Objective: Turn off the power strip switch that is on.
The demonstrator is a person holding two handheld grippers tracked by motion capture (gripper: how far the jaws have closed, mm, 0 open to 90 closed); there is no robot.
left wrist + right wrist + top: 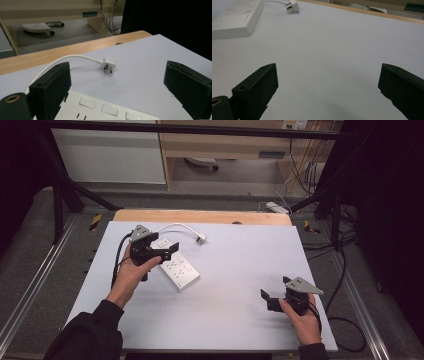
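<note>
A white power strip (179,271) lies at the left of the white table (230,320), its white cable curving back to a white plug (201,239). My left gripper (165,246) hovers open over the strip's far end. In the left gripper view the strip (100,111) lies below and between the spread jaws of the left gripper (117,92), and the plug (109,65) lies ahead, prongs toward me. My right gripper (275,289) is held open low over bare table at the front right. The right gripper view shows this gripper (327,92) empty, with the strip (234,20) and plug (292,7) far off.
A wooden strip (200,216) borders the table's far edge. Beyond it, another white power strip (277,207) and loose cables (345,270) lie on the floor at the right. Black frame posts (57,205) stand at both sides.
</note>
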